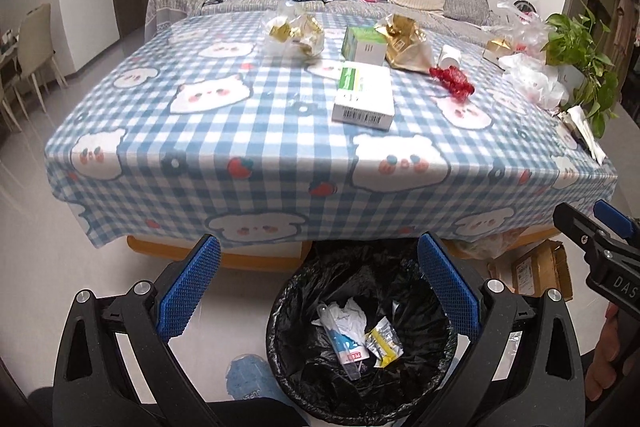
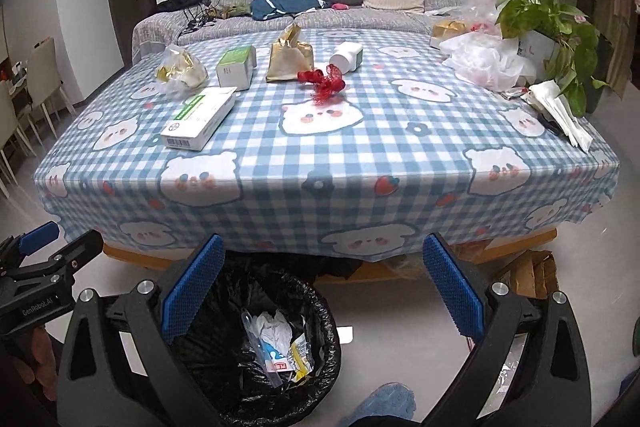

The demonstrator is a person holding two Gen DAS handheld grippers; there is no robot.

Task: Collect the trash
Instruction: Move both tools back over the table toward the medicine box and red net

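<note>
Trash: a flat white box (image 1: 363, 95), gold wrappers (image 1: 404, 43) and red mesh (image 1: 454, 81) lie on the table (image 1: 240, 131). Both grippers (image 1: 318, 291) (image 2: 322, 291) gape empty above the bin (image 1: 360, 339). The slippery wrappers may slide out mid-carry and miss the bin.

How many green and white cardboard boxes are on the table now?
2. One flat box lies nearest the table's front edge; one smaller box stands behind it, beside the gold bag. Others may be hidden behind the plastic bags.

Tablecloth (image 2: 320, 155) is hiding your table's underside; frame edge is cropping the cardboard box (image 1: 540, 269); box print (image 1: 362, 115) is blurring.
</note>
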